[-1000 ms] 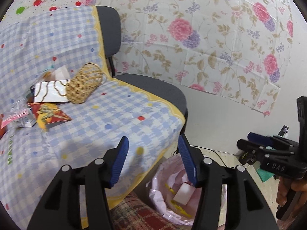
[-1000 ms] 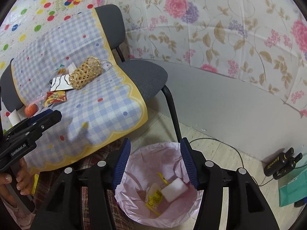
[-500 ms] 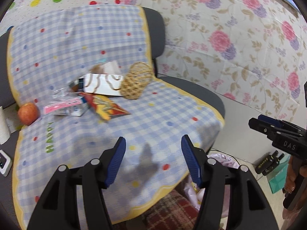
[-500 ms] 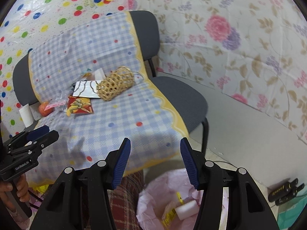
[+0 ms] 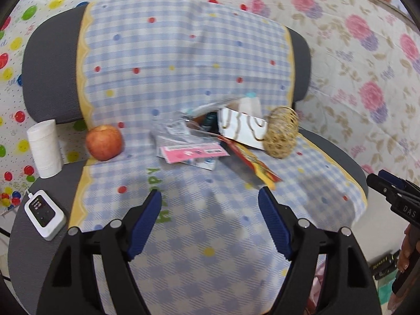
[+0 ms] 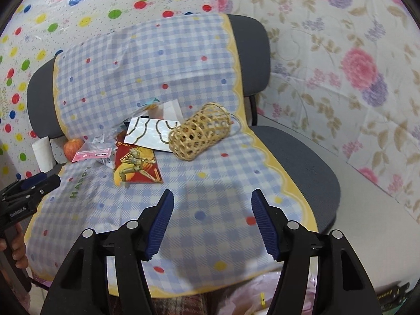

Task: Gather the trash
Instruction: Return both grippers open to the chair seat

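Note:
A small heap of litter lies on the checked cloth (image 5: 199,225) that covers the chair seat: a pink-labelled clear packet (image 5: 193,152) (image 6: 92,155), a red and yellow wrapper (image 6: 136,165) (image 5: 252,162) and a white box with brown loops (image 5: 241,128) (image 6: 152,131). My left gripper (image 5: 208,206) hovers over the cloth in front of the heap, jaws opening, nothing between them. My right gripper (image 6: 211,203) hovers nearer the woven basket (image 6: 199,134), jaws also opening and empty. The pink trash bag (image 6: 252,294) shows below the seat's front edge.
An apple (image 5: 104,143) and a paper roll (image 5: 44,148) sit at the seat's left, with a white remote (image 5: 44,214) in front. The basket (image 5: 281,131) lies on its side. Floral sheeting covers the right wall (image 6: 354,78). A black device (image 5: 380,265) lies on the floor.
Both grippers have swung left and up from over the pink trash bag to over the chair seat. Their jaws stand wider apart than before.

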### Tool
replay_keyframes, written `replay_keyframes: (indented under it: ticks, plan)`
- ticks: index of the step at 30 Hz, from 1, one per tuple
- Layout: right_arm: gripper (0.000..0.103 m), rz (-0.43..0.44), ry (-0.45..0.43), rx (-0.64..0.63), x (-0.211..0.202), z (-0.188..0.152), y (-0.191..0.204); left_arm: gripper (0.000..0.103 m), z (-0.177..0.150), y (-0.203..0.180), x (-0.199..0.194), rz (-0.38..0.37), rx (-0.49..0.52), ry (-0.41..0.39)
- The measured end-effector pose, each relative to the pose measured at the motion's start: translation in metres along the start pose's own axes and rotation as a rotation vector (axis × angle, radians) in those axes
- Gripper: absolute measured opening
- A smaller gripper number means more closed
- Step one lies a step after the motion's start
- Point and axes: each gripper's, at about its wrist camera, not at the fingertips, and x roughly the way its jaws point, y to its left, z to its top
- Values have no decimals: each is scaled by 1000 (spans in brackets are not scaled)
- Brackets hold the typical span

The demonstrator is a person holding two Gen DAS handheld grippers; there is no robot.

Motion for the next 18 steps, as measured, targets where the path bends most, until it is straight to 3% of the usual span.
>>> replay_keyframes:
  ticks: [6, 15, 18]
  plan:
    - [65, 65, 20, -67, 32, 11, 33, 74, 15, 22, 20, 48, -42, 4]
    - [65, 169, 127, -196, 94, 3, 89, 74, 23, 36, 49, 79, -46, 36]
    - [72, 186, 141, -231, 107, 2, 102, 74, 25, 39, 55, 67, -57, 43]
